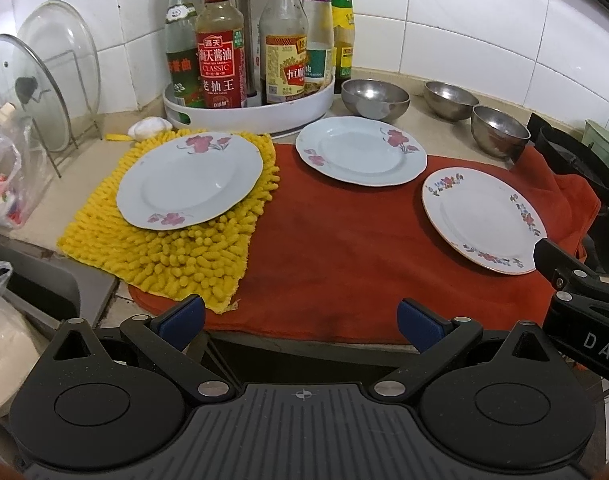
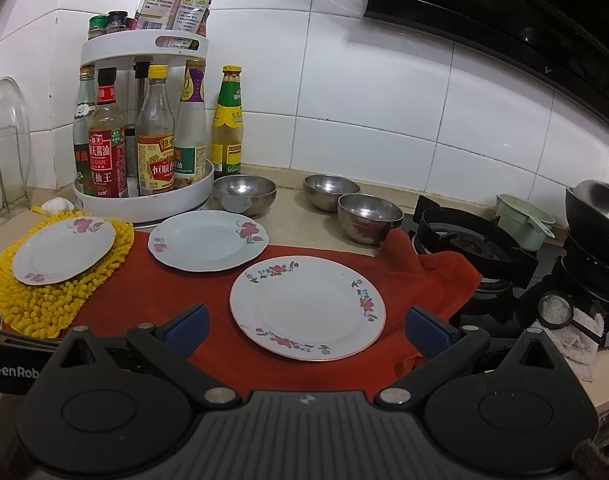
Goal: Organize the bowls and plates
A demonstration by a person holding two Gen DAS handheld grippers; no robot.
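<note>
Right wrist view: your right tongs (image 2: pixel 306 332) and left tongs (image 1: pixel 300 320) are wide apart, empty; near plate (image 2: pixel 307 307) lies flat, so its rim may slip.

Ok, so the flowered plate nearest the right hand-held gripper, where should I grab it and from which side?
Probably take the near rim of the flowered plate, coming in low from the front with the right hand-held gripper. The plate lies flat on the red cloth, so only the thin, slightly raised edge offers a pinch; its near side is unobstructed.
</note>
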